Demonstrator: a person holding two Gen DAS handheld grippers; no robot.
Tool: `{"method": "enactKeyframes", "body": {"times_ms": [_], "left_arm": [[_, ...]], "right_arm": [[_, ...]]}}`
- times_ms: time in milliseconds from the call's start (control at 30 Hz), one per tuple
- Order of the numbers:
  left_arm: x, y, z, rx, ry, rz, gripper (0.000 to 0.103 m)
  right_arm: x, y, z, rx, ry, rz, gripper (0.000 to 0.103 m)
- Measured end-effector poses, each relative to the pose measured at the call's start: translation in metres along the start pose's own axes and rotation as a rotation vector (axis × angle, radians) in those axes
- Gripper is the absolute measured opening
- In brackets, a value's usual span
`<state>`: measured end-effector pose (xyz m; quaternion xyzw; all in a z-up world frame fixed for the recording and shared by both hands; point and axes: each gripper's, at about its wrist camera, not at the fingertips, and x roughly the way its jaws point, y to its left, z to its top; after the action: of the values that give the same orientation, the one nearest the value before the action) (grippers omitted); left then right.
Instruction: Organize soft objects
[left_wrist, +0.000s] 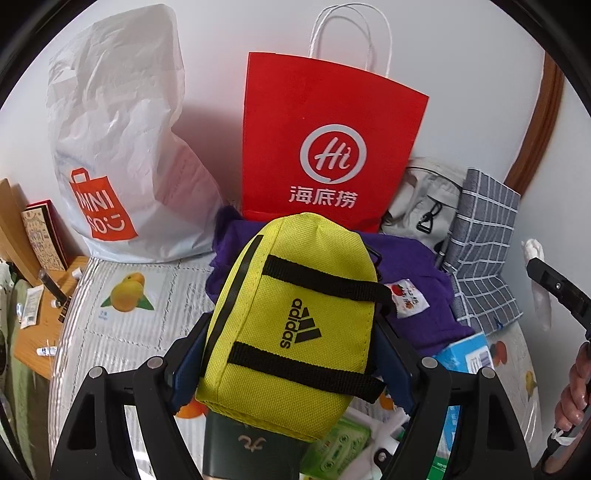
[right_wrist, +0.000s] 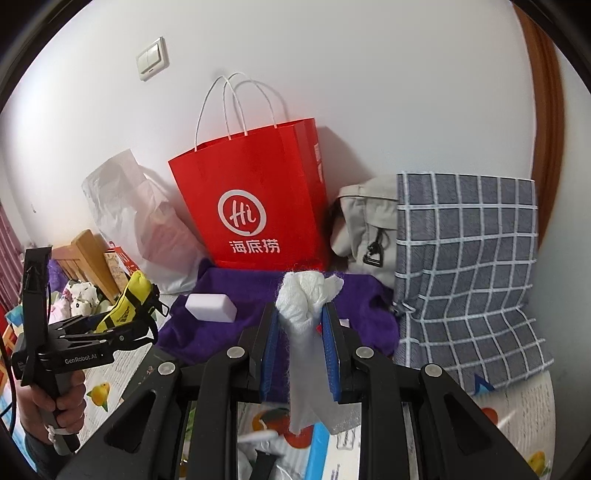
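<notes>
Meanwhile, the left hand-held gripper (left_wrist: 288, 354) stood wide, its jaws clamped on a yellow pouch (left_wrist: 291, 325) held above the purple cloth (left_wrist: 417, 273). The right hand-held gripper (right_wrist: 301, 332), nearly closed, pinched a white crumpled cloth (right_wrist: 303, 295) before the red paper bag (right_wrist: 255, 199).

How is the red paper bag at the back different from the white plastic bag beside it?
The red paper bag stands stiff and flat-sided, while the white plastic bag is crumpled and slumped. The red one has thin white cord handles sticking up; the white one shows no such handles. The red one bears a white circle logo with "Hi", the white one an orange-red Miniso mark. Both lean against the same white wall.
</notes>
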<state>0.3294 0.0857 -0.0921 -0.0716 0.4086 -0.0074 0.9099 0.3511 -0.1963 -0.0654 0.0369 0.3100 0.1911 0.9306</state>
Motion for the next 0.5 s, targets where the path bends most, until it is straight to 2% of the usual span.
{"method": "enactKeyframes", "body": {"times_ms": [167,400,500], "left_arm": [[0.013,0.007,0.007,-0.019,0.023,0.012,0.08],[0.045,0.002,0.011,-0.03,0.079,0.016,0.08],[0.064,-0.003,0.011,-0.027,0.127,0.057,0.08]], "right_arm": [[0.021,0.003,0.01,-0.009,0.037,0.011,0.024],[0.044,0.004,0.015,-0.009,0.043,0.054,0.024],[0.061,0.001,0.013,-0.019,0.084,0.049,0.024]]}}
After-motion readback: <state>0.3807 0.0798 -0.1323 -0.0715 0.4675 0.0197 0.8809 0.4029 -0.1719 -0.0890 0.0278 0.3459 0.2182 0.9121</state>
